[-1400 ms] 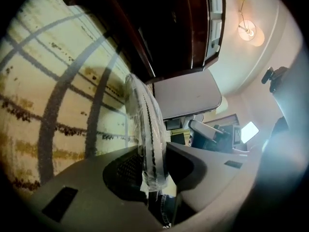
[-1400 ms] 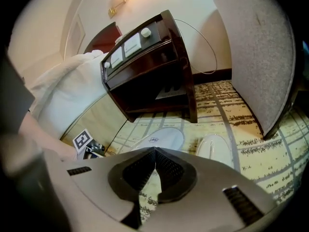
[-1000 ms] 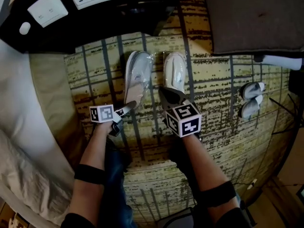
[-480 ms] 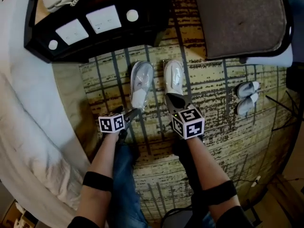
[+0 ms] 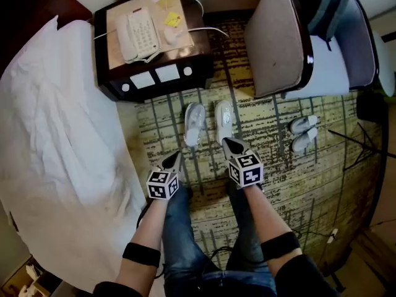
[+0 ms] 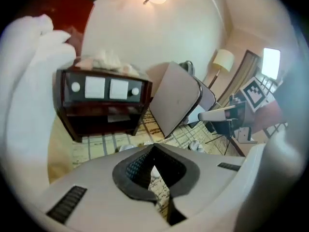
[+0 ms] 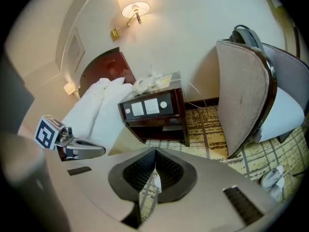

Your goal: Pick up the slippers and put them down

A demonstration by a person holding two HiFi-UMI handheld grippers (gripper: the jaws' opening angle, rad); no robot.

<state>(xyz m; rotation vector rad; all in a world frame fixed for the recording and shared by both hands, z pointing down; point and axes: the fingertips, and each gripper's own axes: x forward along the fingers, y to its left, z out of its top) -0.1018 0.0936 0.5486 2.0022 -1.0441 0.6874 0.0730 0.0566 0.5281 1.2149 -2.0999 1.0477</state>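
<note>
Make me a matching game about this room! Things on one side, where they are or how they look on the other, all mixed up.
Things:
1. telephone
2. slippers nearest the nightstand
3. wall lamp
4. right claw

Matches:
a. lit up
b. shut, empty
c. on the nightstand
d. on the carpet

Pairs: 1-c, 2-d, 3-a, 4-b

Colours and patterns, as you see them
Your slippers read white; carpet yellow-olive with dark grid lines and speckle; nightstand dark brown; bedding white; your jeans blue.
</note>
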